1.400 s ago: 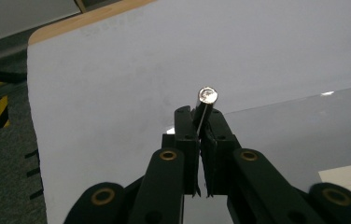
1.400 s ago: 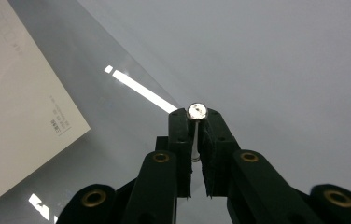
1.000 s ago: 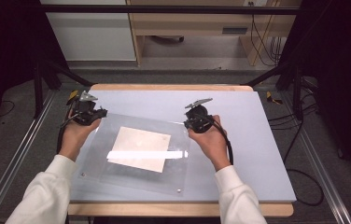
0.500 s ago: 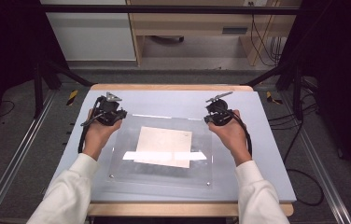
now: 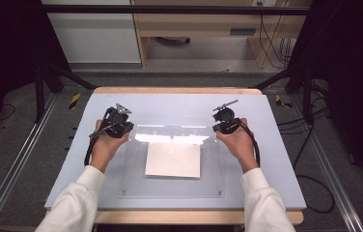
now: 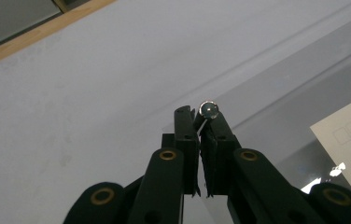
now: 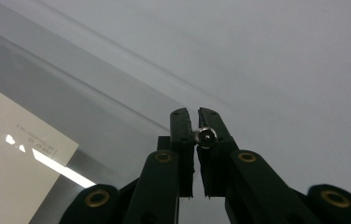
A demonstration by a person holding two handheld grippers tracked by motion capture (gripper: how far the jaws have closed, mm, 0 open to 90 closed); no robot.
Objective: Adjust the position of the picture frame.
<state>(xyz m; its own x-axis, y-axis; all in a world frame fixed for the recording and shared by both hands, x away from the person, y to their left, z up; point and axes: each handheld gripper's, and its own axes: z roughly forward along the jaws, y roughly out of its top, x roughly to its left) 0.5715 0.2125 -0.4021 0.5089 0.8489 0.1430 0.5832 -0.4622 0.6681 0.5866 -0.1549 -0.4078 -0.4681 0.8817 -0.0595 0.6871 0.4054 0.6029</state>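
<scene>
A clear acrylic plate [image 5: 131,179] with small screws at its corners lies square over the blue-grey table mat [image 5: 174,104]. A white paper sheet [image 5: 173,159] shows at its middle. My left gripper [image 5: 120,124] is shut on the plate's far left corner. In the left gripper view its jaws [image 6: 197,114] pinch the plate's edge right by a corner screw [image 6: 208,108]. My right gripper [image 5: 222,126] is shut on the far right corner. The right gripper view has its jaws [image 7: 193,114] clamped beside the corner screw [image 7: 207,135], with the paper [image 7: 10,154] at the left.
The mat sits on a wooden table top [image 5: 170,90]. Black frame legs [image 5: 49,77] stand at the far left and far right. Cables [image 5: 314,193] lie on the floor at the right. A wooden bench [image 5: 203,29] and white cabinet [image 5: 92,34] stand behind the table.
Both hands have carried the plate to the right and lower. The plate was turned askew before and now sits square to the table, nearer its middle.
</scene>
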